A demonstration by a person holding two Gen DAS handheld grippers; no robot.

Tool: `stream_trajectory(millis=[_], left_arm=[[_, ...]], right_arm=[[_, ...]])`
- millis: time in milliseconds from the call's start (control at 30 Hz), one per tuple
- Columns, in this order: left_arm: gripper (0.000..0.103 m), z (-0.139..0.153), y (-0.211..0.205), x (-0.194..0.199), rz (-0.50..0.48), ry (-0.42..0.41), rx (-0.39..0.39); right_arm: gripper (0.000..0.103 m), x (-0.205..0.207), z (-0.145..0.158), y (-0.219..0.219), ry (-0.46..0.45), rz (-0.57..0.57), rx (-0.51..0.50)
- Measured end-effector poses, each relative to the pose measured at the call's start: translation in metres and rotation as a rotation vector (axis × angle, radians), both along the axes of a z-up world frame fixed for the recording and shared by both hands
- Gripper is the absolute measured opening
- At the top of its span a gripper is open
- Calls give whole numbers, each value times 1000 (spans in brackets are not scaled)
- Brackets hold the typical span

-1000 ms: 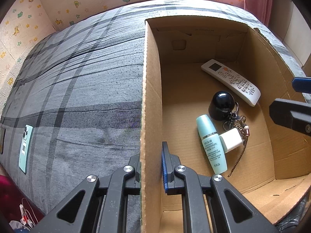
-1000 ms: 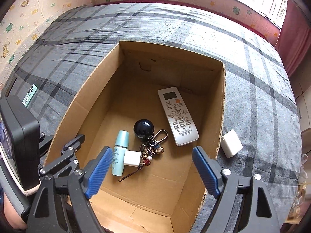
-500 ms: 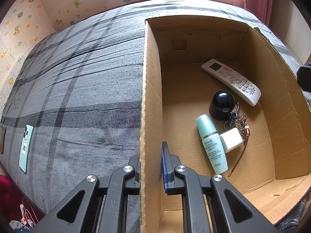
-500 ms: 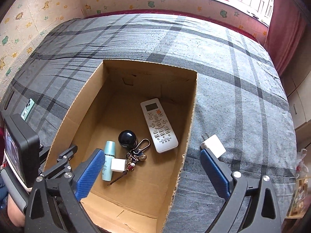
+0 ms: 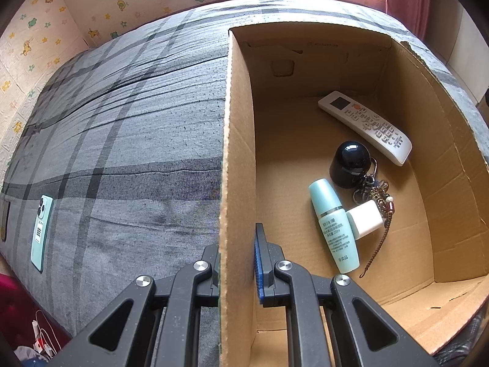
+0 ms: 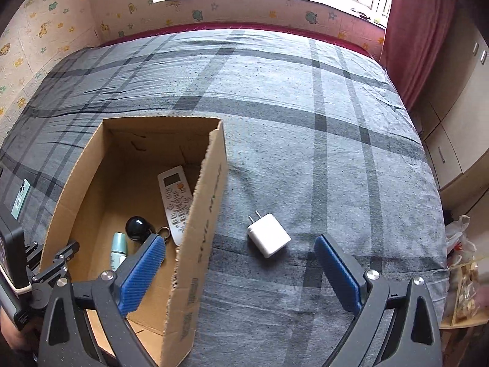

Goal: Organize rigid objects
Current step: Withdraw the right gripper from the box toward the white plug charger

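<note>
An open cardboard box (image 5: 238, 153) stands on the grey plaid bed. My left gripper (image 5: 237, 250) is shut on its left wall, one finger outside and one inside. On the box floor lie a white remote (image 5: 366, 125), a black domed object (image 5: 350, 165), a teal bottle (image 5: 333, 223), a white charger (image 5: 365, 218) and a keychain (image 5: 379, 192). In the right wrist view, a second white charger (image 6: 269, 234) lies on the bed just right of the box (image 6: 207, 214). My right gripper (image 6: 240, 244) hovers above it, open wide, with the left finger over the box's right wall.
A mint green phone (image 5: 41, 229) lies on the bed near its left edge. Past the bed's right edge are cupboards (image 6: 458, 140), a red curtain (image 6: 418, 30) and a bag with clutter (image 6: 461, 244). Grey bedding stretches beyond the box.
My right gripper has swung right, from over the box interior to over the loose charger on the bed, and its jaws have spread wider. It has left the left wrist view. The left gripper holds still.
</note>
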State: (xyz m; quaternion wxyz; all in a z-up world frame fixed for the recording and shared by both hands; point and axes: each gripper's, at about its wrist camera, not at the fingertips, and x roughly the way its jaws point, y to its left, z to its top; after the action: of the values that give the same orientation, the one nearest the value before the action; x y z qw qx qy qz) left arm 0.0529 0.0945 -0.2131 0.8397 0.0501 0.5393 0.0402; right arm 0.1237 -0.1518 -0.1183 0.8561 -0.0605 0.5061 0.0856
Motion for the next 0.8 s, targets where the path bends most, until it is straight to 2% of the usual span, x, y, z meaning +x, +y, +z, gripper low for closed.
stream_trajectory(millis=[367,800], left_arm=[[13,-2,1,0,3,-1,-4],[13,-3,0,0,-12,0,12]], right_arm=[[100,14,-35,-41,30,-58,-14],[100,31,-97,-46,81,-20,-18]])
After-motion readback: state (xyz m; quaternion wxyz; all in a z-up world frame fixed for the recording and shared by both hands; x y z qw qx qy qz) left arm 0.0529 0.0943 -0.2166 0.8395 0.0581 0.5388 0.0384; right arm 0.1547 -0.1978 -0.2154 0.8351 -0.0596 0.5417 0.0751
